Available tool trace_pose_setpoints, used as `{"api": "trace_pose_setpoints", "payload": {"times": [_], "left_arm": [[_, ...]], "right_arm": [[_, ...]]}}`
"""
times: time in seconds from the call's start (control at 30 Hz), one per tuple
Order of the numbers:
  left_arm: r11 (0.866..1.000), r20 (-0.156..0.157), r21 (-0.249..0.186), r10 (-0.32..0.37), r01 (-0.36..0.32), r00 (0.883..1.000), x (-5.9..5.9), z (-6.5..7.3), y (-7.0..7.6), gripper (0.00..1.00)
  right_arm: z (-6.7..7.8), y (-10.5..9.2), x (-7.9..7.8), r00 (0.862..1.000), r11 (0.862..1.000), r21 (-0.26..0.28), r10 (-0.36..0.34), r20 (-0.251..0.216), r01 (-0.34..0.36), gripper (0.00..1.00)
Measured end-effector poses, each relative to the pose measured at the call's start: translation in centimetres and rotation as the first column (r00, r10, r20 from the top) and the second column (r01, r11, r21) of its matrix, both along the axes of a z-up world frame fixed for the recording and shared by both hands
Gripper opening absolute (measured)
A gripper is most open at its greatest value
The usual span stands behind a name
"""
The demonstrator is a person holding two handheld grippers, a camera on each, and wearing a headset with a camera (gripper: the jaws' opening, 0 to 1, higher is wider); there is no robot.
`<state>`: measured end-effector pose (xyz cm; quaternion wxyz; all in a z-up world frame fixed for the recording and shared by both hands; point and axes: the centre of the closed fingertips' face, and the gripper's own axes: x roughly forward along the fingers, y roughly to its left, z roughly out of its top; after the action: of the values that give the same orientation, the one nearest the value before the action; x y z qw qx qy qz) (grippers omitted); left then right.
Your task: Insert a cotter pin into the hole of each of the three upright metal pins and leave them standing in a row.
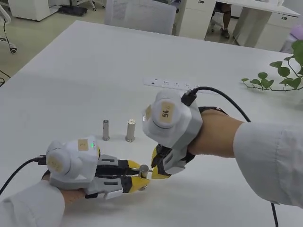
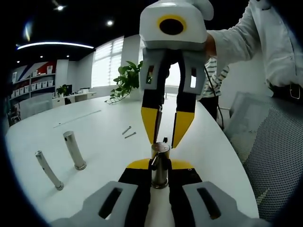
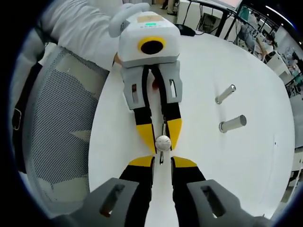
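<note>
The left gripper [image 1: 138,176] is clenched on an upright metal pin [image 2: 160,156]. At its 12 o'clock the right gripper [image 2: 164,137] hangs with a cotter pin [image 2: 158,120] upright between narrowly parted jaws. I cannot tell whether they pinch it. A thin pin [image 1: 105,130] and a thicker pin [image 1: 130,130] stand around 11 o'clock.

Upright thin pin [image 1: 106,129] and thick pin [image 1: 130,130] amid open table [image 1: 94,71]

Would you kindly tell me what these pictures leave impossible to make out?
- Hole of the held metal pin: in the head view, hidden by the left hand-held gripper; in the right gripper view, under the pin's top.
- Whether the cotter pin has entered it: left gripper view, too thin.
- Holes of the thin pin and thick pin: head view, too small.
</note>
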<state>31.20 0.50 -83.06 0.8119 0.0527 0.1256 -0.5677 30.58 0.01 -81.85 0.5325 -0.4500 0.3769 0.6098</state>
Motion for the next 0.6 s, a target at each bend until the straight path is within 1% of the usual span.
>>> {"api": "trace_pose_setpoints", "payload": {"times": [0.1, 0.23, 0.37, 0.57, 0.6], "left_arm": [[1.000, 0.000, 0.000, -0.001, 0.001, 1.000, 0.0, 0.0, 0.0, 0.11], [1.000, 0.000, 0.001, -0.001, 0.001, 1.000, 0.1, 0.0, -0.1, 0.11], [1.000, -0.001, 0.001, -0.001, 0.001, 1.000, 0.2, 0.0, -0.1, 0.11], [1.000, -0.001, 0.001, 0.000, 0.000, 1.000, 0.2, 0.0, -0.1, 0.11], [1.000, 0.000, 0.002, 0.000, 0.000, 1.000, 0.2, 0.0, -0.1, 0.11]], "right_arm": [[0.0, -0.7, -0.1, 1.000, 1.000, 0.002, -0.016, -0.014, 0.016, 0.16], [-0.2, -1.3, 0.0, 1.000, 1.000, 0.009, -0.021, -0.003, 0.021, 0.14], [-0.3, -1.2, 0.0, 0.999, 0.999, 0.025, -0.031, -0.014, 0.031, 0.12], [-0.3, -0.6, 0.0, 1.000, 0.999, 0.043, -0.030, -0.007, 0.030, 0.09], [-0.3, -0.6, 0.1, 1.000, 0.999, 0.045, -0.027, -0.002, 0.027, 0.07]]}}
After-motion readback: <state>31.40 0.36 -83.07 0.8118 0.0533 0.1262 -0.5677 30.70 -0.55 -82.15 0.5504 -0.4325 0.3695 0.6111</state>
